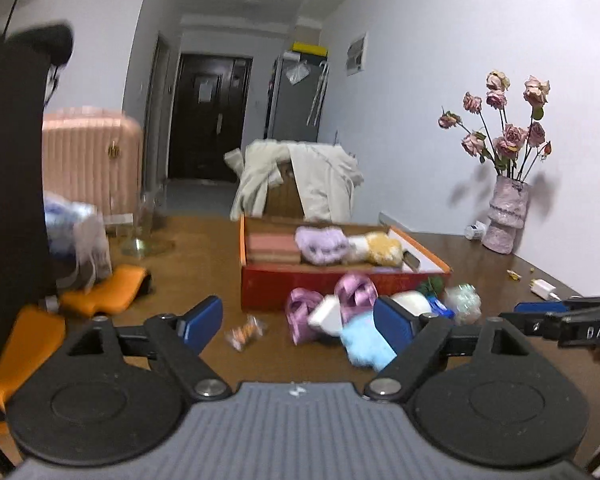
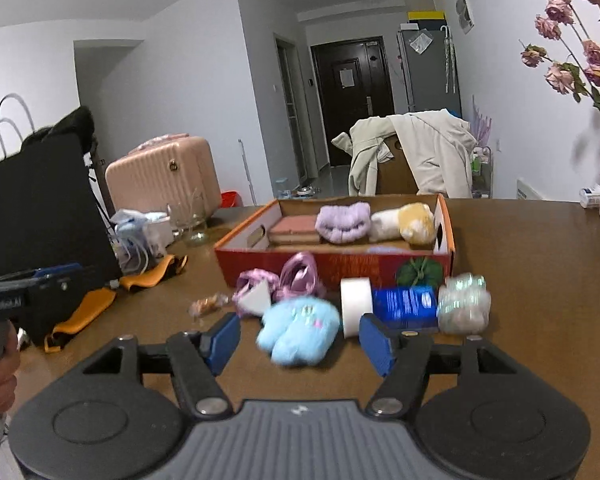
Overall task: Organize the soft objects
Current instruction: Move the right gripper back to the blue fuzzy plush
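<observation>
On the brown wooden tabletop an open, shallow orange-red cardboard box sits toward the far middle, its near wall facing both cameras and its far edge close to the table's back rim, beyond which a chair draped with a cream jacket stands. Inside the box lie a folded pink cloth, a fluffy lilac plush piece and a white-and-yellow plush toy, side by side from left to right. Just outside the near wall a loose cluster crowds the table: a pair of shiny pink-purple ribboned items, a white roll of tape, a blue foil-wrapped cylinder, a pale iridescent wrapped bundle, a dark green leafy thing, and nearest the camera a fuzzy light-blue plush toy. The right gripper hovers with its blue-padded fingers apart, the blue plush lying ahead between their lines, untouched by either pad. The left gripper also stands wide apart and empty, over bare wood left of the cluster, with a small crinkled snack wrapper ahead. Open tabletop stretches on the right toward a pink textured vase of dried roses near the wall; the left edge is cluttered by orange fabric, a black bag and a clear glass.
</observation>
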A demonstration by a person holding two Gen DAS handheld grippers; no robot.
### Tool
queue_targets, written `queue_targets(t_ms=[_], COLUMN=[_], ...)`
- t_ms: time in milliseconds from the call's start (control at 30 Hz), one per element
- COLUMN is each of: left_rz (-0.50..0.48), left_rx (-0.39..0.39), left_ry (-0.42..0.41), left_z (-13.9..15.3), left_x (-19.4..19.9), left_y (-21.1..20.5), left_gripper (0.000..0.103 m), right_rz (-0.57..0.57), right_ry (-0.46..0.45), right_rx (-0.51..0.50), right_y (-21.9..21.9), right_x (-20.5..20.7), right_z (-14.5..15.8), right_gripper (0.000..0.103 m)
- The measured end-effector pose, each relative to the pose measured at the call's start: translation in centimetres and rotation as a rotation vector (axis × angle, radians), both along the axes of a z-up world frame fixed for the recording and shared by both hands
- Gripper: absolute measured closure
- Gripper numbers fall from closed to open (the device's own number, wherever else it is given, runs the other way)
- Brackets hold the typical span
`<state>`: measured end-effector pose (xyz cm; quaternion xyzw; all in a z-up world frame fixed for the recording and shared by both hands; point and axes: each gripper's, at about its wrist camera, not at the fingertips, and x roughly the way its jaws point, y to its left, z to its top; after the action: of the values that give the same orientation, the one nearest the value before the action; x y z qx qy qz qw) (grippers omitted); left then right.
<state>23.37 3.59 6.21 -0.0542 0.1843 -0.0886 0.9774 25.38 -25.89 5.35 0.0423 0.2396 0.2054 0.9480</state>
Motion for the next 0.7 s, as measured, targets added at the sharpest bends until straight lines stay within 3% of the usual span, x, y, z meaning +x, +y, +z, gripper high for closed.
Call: queue_targets(t_ms=[200,300,500,700], left_rz=[-0.003,0.003,-0.004,0.035], left_rx=[-0.039,-0.022,0.031,0.024], left_ry=[-0.014,-0.043,-0.005,0.003], left_z=[0.0,0.6,-0.5,-1.3], left_x=[-0.5,-1.0,-0.9,0.6], left_y=[0.0,-0.4,-0.9,-1.4], left_gripper=[0.019,0.012,0.012,0.012], right_rz=[0.022,0.005,-0.026,0.015], right_ry=[0.001,0.0,0.022,0.005], right_rx=[0.013,0.021,0.068,0.05], right_y=[0.6,0.4,-0.8,-0.1], right_x=[-1.5,-1.3,-0.9,0.3], right_z=[-0.8,-0.9,-1.6,-1.6], right_gripper=[0.038,0.038,0.037,0.037])
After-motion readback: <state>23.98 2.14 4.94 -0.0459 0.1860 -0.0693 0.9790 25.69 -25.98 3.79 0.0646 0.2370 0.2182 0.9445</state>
